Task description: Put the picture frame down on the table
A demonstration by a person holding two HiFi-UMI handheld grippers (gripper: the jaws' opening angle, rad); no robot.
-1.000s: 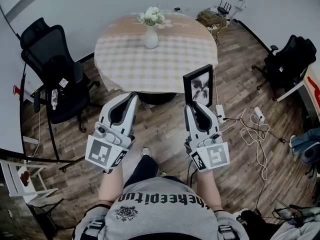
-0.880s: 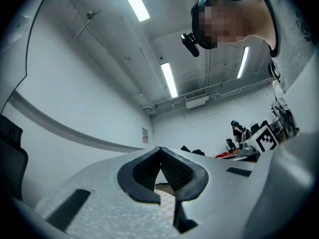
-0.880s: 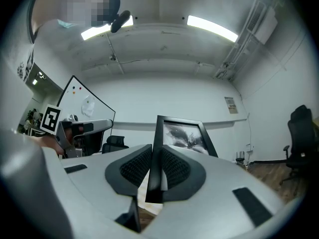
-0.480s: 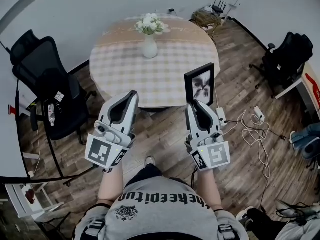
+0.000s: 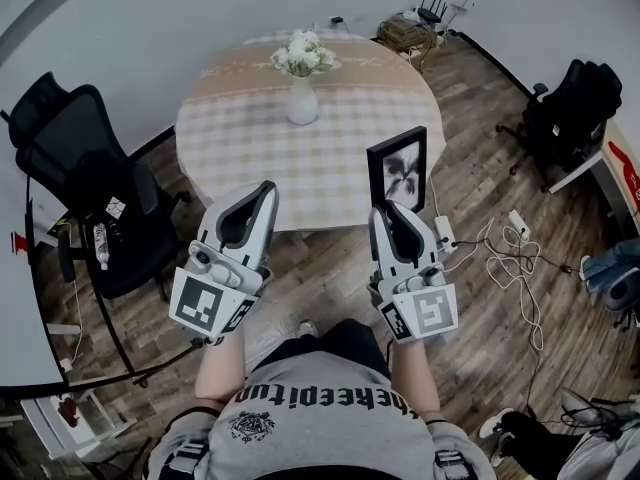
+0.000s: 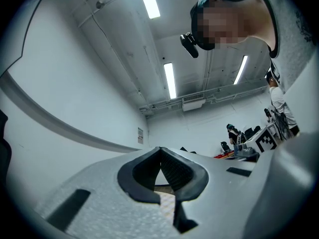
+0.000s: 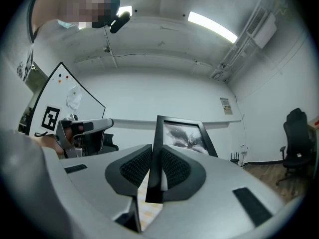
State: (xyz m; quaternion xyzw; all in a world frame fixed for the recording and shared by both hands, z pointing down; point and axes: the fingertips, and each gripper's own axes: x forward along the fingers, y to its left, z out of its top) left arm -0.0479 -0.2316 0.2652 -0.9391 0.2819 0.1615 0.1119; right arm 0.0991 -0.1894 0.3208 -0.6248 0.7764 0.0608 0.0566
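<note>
A black picture frame (image 5: 398, 169) with a dark floral print stands upright in my right gripper (image 5: 389, 211), which is shut on its lower edge. The right gripper view shows the frame (image 7: 182, 133) pinched between the two ribbed pads. It hangs over the near right edge of the round table (image 5: 250, 138) with the checked cloth. My left gripper (image 5: 262, 194) is level with the right one, just short of the table's near edge. Its jaws meet at the tips with nothing between them (image 6: 160, 156).
A white vase of flowers (image 5: 302, 73) stands at the table's far middle. A black office chair (image 5: 85, 183) is at the left, another (image 5: 575, 108) at the right. Cables and a power strip (image 5: 485, 258) lie on the wood floor to the right.
The table has drawn a little nearer in the head view as the person steps forward. Both grippers keep their pose and the frame stays gripped.
</note>
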